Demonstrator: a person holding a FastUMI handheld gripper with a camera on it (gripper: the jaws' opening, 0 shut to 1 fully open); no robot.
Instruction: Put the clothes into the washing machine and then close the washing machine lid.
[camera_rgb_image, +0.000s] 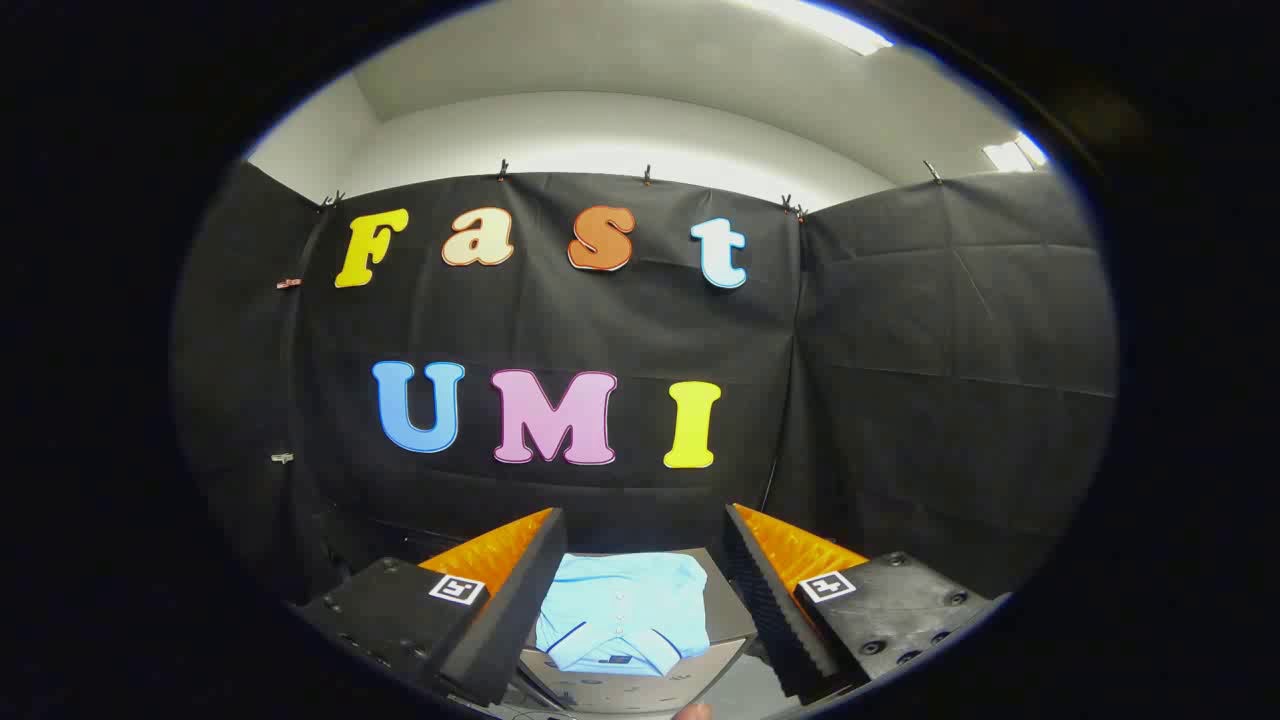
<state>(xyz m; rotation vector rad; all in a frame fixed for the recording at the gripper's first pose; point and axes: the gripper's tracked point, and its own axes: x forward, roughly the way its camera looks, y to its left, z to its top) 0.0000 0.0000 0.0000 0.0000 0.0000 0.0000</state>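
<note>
Hand-held gripper (640, 590) is hovering with its jaws spread wide, gripping nothing, left finger (510, 610) and right finger (775, 610) framing the target. The folded light-blue button-up shirt (622, 610) is lying flat on a grey box-like bench (725, 620), seen in the gap between the fingers, just ahead and below. Its collar end is pointing back toward the fingers, long axis running roughly along the reach line, so I'd judge a straight descent lines up the grasp.

The gripper (640, 545) fingers stand wide apart, empty; beyond and between them a folded light-blue buttoned shirt (622, 610) lies on a grey desk (728, 618).
</note>
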